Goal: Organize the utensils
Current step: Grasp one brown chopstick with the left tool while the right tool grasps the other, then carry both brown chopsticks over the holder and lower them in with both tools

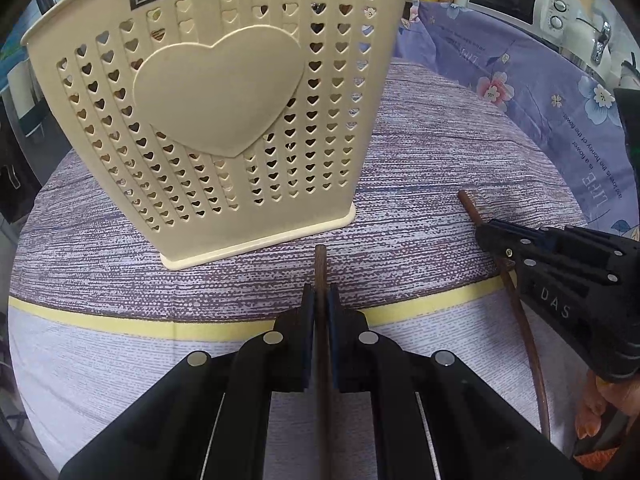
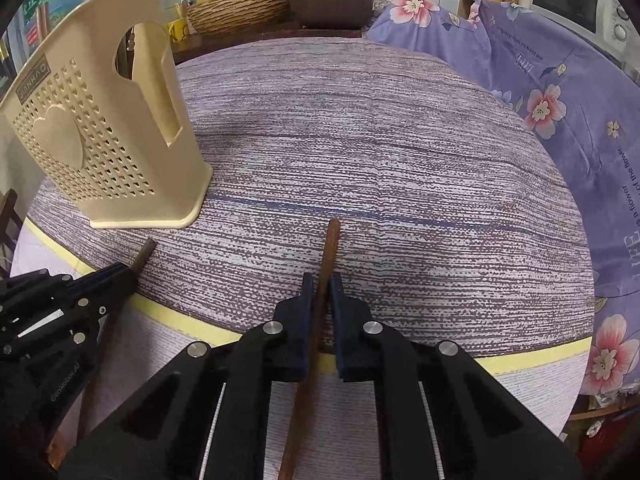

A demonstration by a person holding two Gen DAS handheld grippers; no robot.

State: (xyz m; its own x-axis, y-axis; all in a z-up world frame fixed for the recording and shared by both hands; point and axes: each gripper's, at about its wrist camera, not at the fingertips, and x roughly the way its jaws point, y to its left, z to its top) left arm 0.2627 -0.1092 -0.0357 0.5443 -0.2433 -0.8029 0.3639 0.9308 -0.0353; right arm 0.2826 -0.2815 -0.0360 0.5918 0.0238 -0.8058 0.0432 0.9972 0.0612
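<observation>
Two dark brown wooden chopsticks are the items in hand, one in each of your grippers. Your left gripper [image 1: 320,300] has its fingers [image 1: 306,332] closed tight on the first brown chopstick [image 1: 321,268], whose blunt end projects a little way past the fingertips toward the base of the cream plastic utensil holder with heart-shaped perforations [image 1: 224,112]. The end stops just short of the holder's foot; no contact is visible. Your right gripper [image 2: 320,292] has its fingers [image 2: 306,320] likewise closed on the second brown chopstick [image 2: 330,248], which runs at a slight tilt between the pads, its end reaching out over the purple-and-white striped cloth covering the desk [image 2: 380,140]. Seen from the left wrist, the right gripper grips that stick part-way along, with the far end resting low over the cloth. The holder stands upright on the cloth, to the left of both grippers in the right wrist view. A lilac floral sheet [image 2: 560,92] lies draped beyond the desk's right edge.
</observation>
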